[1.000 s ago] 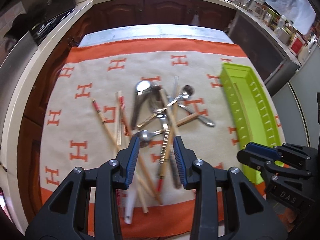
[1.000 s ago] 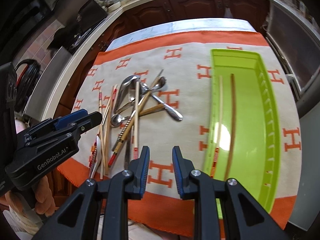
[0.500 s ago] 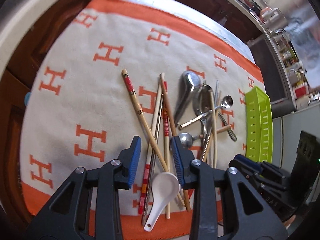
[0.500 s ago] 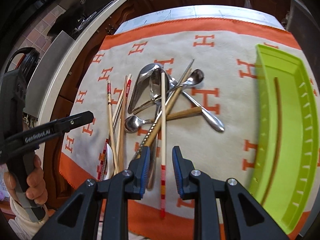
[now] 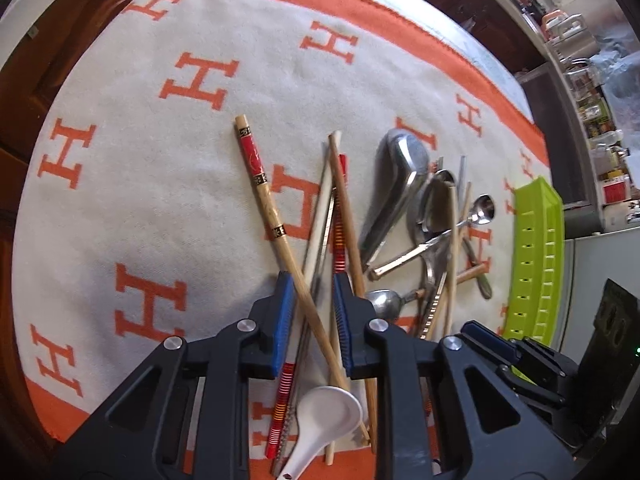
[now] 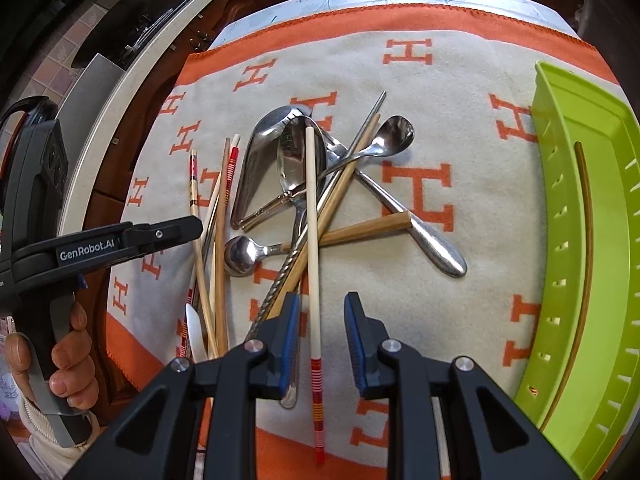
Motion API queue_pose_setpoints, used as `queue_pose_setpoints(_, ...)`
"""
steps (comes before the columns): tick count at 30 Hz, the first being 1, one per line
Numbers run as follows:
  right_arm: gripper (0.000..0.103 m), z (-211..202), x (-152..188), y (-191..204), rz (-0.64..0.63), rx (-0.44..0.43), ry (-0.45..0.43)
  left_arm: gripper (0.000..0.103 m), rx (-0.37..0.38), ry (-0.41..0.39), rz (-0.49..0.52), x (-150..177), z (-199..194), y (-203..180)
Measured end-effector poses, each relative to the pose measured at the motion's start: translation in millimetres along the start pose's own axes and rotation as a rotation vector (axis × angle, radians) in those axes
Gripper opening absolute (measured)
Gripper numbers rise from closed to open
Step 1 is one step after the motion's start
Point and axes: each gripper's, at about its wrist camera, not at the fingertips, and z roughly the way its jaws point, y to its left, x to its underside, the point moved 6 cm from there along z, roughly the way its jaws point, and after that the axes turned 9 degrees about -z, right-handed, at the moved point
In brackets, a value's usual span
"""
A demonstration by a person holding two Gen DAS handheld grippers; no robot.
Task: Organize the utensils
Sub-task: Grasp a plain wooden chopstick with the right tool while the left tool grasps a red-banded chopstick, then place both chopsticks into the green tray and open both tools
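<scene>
Jaws: both pairs parted, neither gripping anything.

Left gripper: pads straddle a bundle of chopsticks at the 6 o'clock part of the left wrist view; the red-banded bamboo chopstick runs diagonally between them toward 11 o'clock. A second ago this gripper hung above the middle of the heap; it has since swung to the heap's left side and come down low over the sticks.

Right gripper: pads either side of the pale chopstick with red-striped end, which runs from 6 to 12 o'clock in the right wrist view. This gripper was over bare cloth a second ago and has moved left onto the pile.

Pile: steel ladle, steel spoons, white ceramic spoon, wood-handled pieces, all crossed and overlapping on the orange-and-cream H-pattern cloth.

Green tray: at 3 o'clock of the right wrist view, well apart from the pile, one brown chopstick lying lengthwise in it.

Judgement: both grippers look lined up for a chopstick pick; sorting is at an early stage, most items unsorted. The left pair spans several sticks, so closing may catch more than one
</scene>
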Motion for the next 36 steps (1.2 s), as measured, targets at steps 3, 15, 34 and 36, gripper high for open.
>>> queue_pose_setpoints(3, 0.02, 3.9, -0.9, 0.5, -0.006, -0.005, 0.009, 0.018, -0.015, 0.018, -0.005, 1.7, 8.5, 1.5)
queue_pose_setpoints(15, 0.011, 19.6, -0.2, 2.0, -0.022, -0.012, 0.038, 0.005, -0.004, -0.018, -0.056, 1.7, 9.4, 4.3)
queue_pose_setpoints(34, 0.006, -34.1, -0.6, -1.9, -0.009, -0.055, -0.104, 0.004, 0.195, -0.034, -0.001, 32.8, -57.6, -59.8)
queue_pose_setpoints(36, 0.006, -47.7, 2.0, -6.7, 0.003, -0.058, -0.131, 0.004, 0.217, -0.024, 0.041, 41.0, -63.6, -81.4)
